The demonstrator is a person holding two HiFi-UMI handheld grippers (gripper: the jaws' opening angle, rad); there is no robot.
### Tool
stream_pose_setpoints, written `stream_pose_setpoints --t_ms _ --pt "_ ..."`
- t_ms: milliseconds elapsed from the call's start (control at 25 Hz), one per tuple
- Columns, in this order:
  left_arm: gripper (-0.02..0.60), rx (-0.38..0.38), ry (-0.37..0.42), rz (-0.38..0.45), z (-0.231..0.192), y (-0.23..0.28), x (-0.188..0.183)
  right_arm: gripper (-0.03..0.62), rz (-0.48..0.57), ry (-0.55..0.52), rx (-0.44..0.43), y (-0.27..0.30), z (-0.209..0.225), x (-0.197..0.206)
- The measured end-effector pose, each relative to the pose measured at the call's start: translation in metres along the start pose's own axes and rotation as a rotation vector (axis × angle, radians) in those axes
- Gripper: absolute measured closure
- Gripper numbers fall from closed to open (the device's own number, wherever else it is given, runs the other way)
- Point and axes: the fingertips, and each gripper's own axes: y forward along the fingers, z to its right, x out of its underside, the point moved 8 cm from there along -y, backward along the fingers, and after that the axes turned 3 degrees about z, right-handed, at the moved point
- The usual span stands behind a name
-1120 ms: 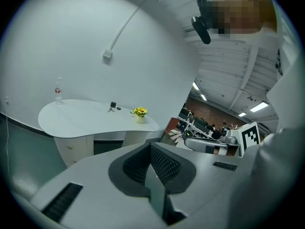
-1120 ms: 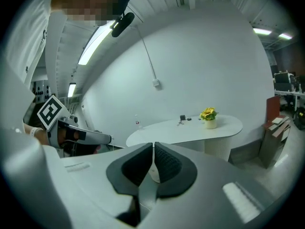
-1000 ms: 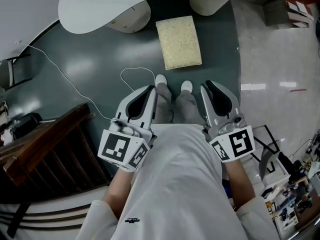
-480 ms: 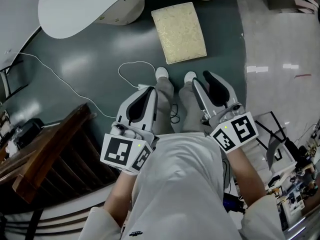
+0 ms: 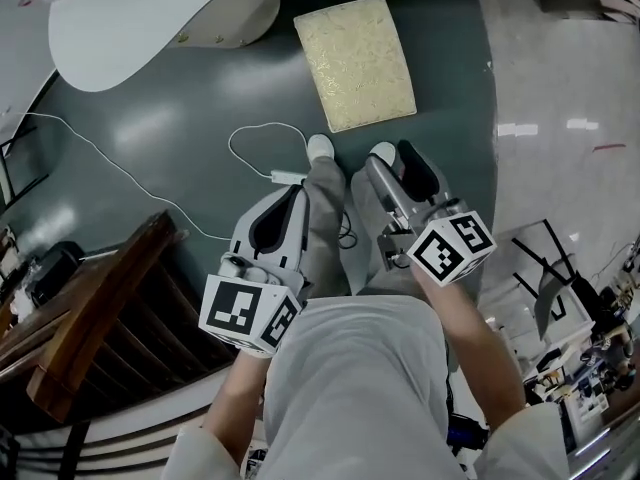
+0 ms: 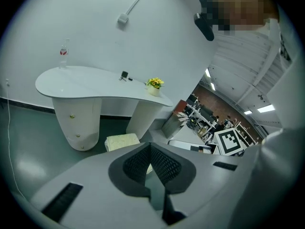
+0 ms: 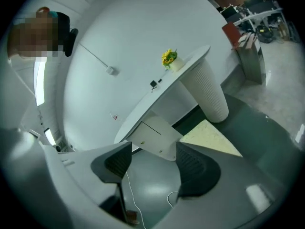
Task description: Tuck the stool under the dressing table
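The left gripper (image 5: 297,192) hangs low beside the person's left leg (image 5: 325,218), pointing down and away, its jaws clamped together on nothing. To its right, the right gripper (image 5: 392,158) has dropped and rolled since a second ago; its empty jaws are opening. The stool (image 5: 355,63) stands farther off, just before the dressing table (image 5: 130,18), not under it.
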Motion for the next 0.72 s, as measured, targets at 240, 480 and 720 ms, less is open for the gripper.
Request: stream_pose_setpoints --t_ms 240,480,720 --pt "0.572 -0.020 -0.042 -0.028 -0.008 0.020 0.032 0.285 -0.002 0.100 0.062 0.024 0.041 0.026" --pt "0.573 -0.045 -0.061 -0.038 -0.020 0.035 0.052 0.270 -0.019 0.149 0.122 0.043 0.073 0.054" --pt "0.572 -0.067 -0.072 -0.043 -0.035 0.048 0.072 0.233 -0.010 0.180 0.161 0.056 0.102 0.079"
